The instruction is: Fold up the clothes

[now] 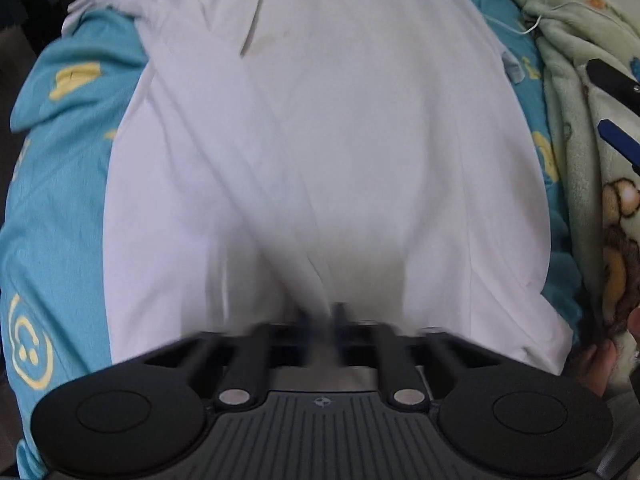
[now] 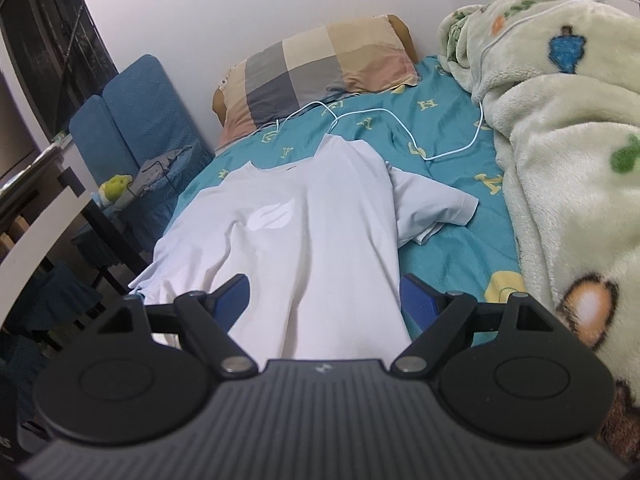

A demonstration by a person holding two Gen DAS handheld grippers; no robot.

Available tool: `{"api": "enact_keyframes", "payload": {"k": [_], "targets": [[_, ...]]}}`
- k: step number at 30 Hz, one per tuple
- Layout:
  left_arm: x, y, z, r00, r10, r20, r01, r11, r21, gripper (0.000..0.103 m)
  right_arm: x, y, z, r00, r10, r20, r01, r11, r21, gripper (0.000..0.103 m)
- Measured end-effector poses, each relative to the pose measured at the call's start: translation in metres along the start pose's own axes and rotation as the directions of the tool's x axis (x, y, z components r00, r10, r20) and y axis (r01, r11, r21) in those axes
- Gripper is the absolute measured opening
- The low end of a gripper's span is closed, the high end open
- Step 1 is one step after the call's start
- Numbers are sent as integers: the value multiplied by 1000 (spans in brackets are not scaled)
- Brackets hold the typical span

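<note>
Yellow letters (H, Y, G among them) dot the teal bedsheet.

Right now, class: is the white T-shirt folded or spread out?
Mostly spread: the white T-shirt lies flat on the bed sheet, one sleeve out, one side turned in.

- White T-shirt: thin, smooth, matt cloth, with a slightly shinier pale print on the chest.
- Bedsheet: teal woven cloth, matt, finely creased.
- Blanket: thick, fuzzy fleece.
- Pillow: checked cloth, matt.
- Cable: smooth white plastic.
- Right gripper: matt black plastic, ribbed grey body, metal pins, blue pads.
- Left gripper: same matt black plastic, blurred.
</note>
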State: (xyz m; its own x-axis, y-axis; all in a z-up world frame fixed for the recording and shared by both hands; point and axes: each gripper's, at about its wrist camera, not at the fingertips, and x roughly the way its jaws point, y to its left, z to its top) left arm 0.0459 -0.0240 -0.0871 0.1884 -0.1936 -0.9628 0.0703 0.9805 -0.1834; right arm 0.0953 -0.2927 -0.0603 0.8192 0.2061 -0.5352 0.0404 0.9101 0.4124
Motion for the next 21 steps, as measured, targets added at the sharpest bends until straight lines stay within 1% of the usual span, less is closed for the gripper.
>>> {"api": "enact_keyframes", "payload": {"k": [2,5,6,8,9,11,14,15,18,19,21], "targets": [[-10,5,-5,1000,7,-4,-7,1000,-8,4,-1,-3,1,1000,12,1,-12,1000,20,84],[-47,22,-4,999,16,29,-15,999,-40,3,-4,-5,2,1000,20,6,-20,999,36,84],[-61,28,-2,999,33,43,-32,999,-40,3,-4,-6,2,1000,21,5,-21,999,40,84],[-87,46,0,994,85,61,-82,995,-55,3,-4,-7,2,1000,23,0,-23,999,48,84],[-97,58,0,992,116,59,-112,991,-69,3,-3,-7,2,1000,25,-3,-25,998,54,84],[-113,81,0,979,195,52,-190,978,-91,3,-2,-8,1,1000,24,-12,-23,998,64,84],[-120,113,5,951,310,10,-306,945,-117,3,-1,-9,-1,1000,17,-20,-16,998,63,84],[-118,122,5,942,335,-16,-334,933,-131,3,-1,-9,-1,1000,14,-20,-12,998,62,84],[-113,146,3,925,370,-85,-380,908,-178,3,-2,-9,-2,1000,4,-20,-3,998,63,84],[-112,153,5,930,355,-98,-368,906,-209,3,-2,-10,-2,1000,1,-22,1,998,64,84],[-114,157,8,933,345,-100,-359,908,-218,4,-2,-11,-2,1000,-5,-22,7,998,61,84]]}}
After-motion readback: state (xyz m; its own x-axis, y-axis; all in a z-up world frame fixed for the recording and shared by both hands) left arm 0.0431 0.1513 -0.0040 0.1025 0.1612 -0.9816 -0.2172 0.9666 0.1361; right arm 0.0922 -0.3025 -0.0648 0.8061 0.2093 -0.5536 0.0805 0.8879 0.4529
